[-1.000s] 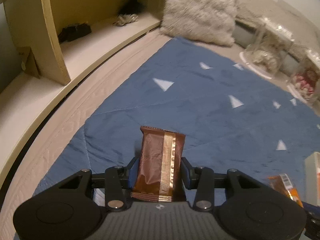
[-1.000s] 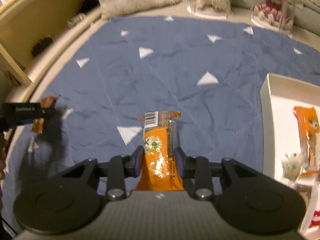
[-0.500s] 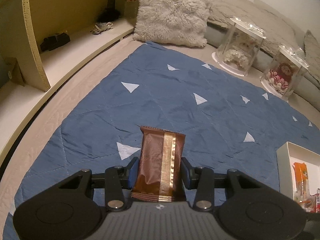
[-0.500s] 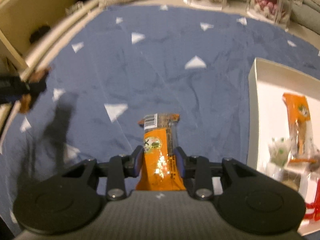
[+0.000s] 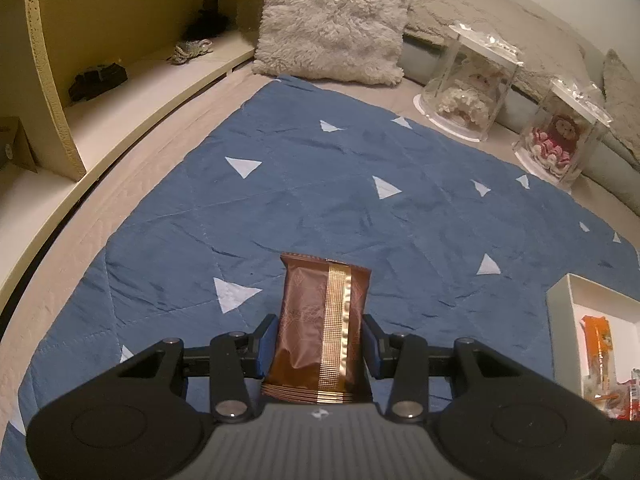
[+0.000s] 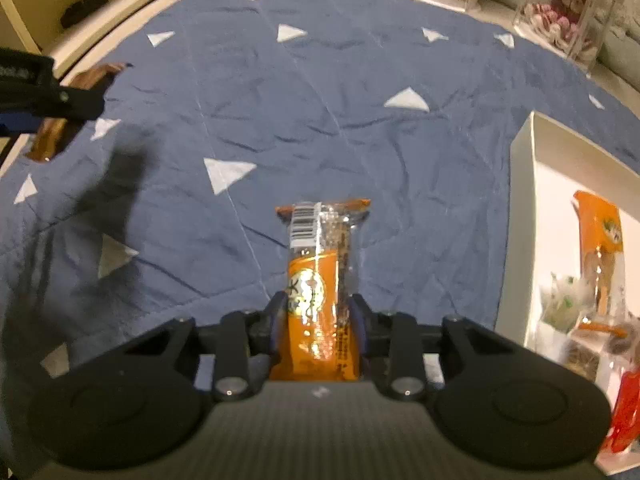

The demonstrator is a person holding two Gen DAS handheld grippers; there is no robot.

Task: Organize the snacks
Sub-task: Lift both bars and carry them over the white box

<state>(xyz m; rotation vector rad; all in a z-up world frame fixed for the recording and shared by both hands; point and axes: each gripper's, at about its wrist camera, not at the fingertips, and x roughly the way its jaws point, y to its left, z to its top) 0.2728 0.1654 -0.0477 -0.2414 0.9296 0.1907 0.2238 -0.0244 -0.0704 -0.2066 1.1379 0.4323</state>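
Note:
My left gripper (image 5: 320,334) is shut on a brown snack packet with a gold stripe (image 5: 322,320), held above the blue mat (image 5: 320,184). My right gripper (image 6: 318,314) is shut on an orange snack bar with a barcode end (image 6: 322,280), also above the mat (image 6: 320,100). A white box (image 6: 520,208) with several snacks, among them an orange bar (image 6: 600,240), lies to the right; it also shows in the left wrist view (image 5: 560,296). The left gripper with its brown packet (image 6: 56,120) shows at the far left of the right wrist view.
A fluffy white cushion (image 5: 332,20) lies at the mat's far edge. Two clear display cases with dolls (image 5: 468,84) (image 5: 560,136) stand at the back right. A wooden shelf unit (image 5: 100,60) with small dark items runs along the left.
Both grippers have swung to the right with their snacks. The white box has come further into both views and sits closer to the right gripper.

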